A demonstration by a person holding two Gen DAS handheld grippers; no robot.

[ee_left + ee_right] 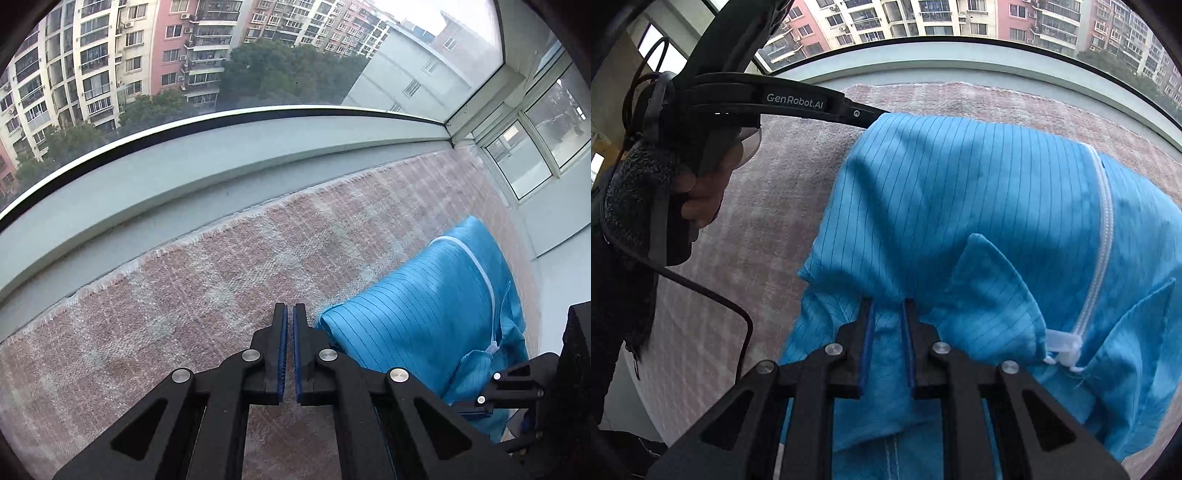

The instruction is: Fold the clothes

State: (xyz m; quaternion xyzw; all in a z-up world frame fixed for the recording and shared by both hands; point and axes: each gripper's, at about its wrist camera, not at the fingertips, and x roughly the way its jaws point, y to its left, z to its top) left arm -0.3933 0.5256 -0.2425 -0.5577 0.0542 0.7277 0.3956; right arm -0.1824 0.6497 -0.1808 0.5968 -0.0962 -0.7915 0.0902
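A blue pinstriped garment (960,184) with a white zipper (1102,221) lies puffed up in a fold on a pink woven mat (768,206). My right gripper (888,301) is shut on a bunch of the blue cloth near the collar. In the left wrist view the garment (424,295) sits to the right of my left gripper (290,306), whose jaws are shut. Its folded corner rests against the outer side of the right finger (304,332), and no cloth shows between the pads. From the right wrist view, the left gripper (798,101) reaches to the garment's far left corner.
The mat (184,295) runs along a pale window ledge (184,177) under a large pane with apartment blocks outside. A person's hand (701,195) holds the left gripper, and a black cable (738,317) hangs from it. The right gripper's body (517,384) shows at the lower right.
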